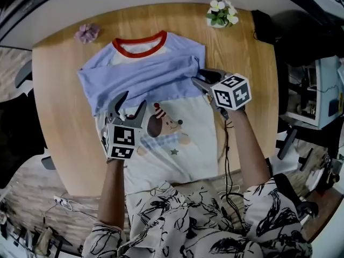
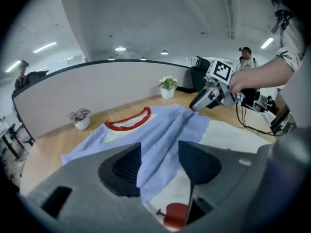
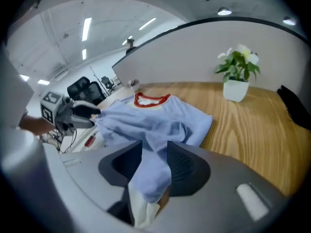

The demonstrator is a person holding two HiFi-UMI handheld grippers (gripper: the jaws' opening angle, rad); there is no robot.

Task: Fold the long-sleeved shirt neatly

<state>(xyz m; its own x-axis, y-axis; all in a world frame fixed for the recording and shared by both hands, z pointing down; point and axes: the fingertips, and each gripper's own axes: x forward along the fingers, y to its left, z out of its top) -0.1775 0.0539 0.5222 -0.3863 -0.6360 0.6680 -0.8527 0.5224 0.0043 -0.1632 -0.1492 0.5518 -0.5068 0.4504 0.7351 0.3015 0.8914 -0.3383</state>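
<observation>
A long-sleeved shirt lies flat on the round wooden table, red collar at the far side, dog print on its white body. Both blue sleeves are folded across the chest. My left gripper hovers over the lower edge of the folded sleeve at the shirt's left, its jaws apart with nothing between them. At the shirt's right edge my right gripper has its jaws parted, and a bunch of blue sleeve cloth still lies loosely in the gap.
A white pot of flowers stands at the table's far right, a small purple plant at the far left. A black object sits by the right rim. A cable runs down along my right forearm.
</observation>
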